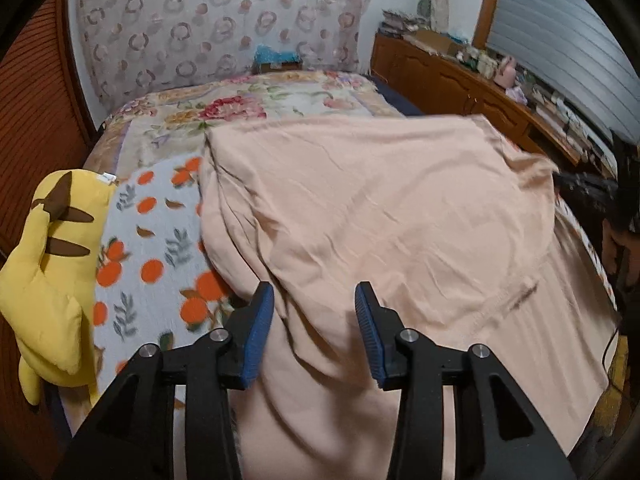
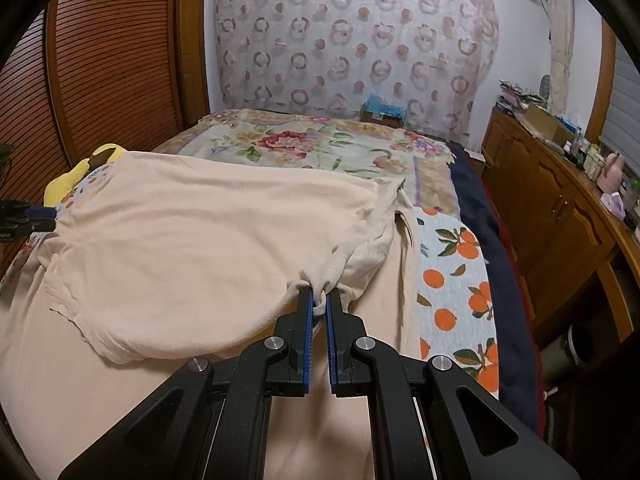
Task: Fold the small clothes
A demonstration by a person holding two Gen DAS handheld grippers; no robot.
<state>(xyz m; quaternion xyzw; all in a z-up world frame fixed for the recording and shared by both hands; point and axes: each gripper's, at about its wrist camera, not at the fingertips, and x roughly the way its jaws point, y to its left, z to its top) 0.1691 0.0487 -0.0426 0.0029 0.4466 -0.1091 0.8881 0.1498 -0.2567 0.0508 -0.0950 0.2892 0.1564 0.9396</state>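
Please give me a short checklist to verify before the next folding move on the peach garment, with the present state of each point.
1. Right claw shut on a bunched part of the peach cotton garment: ok.
2. Left claw gripping the cloth: not ok, its jaws stand open above the fabric.
3. Garment lying flat: not ok, the lifted layer billows and shows creases.
4. Yellow plush toy with brown stripes apart from the garment: ok in the left wrist view.
5. Orange-fruit print blanket smooth under the garment: cannot tell, mostly covered.
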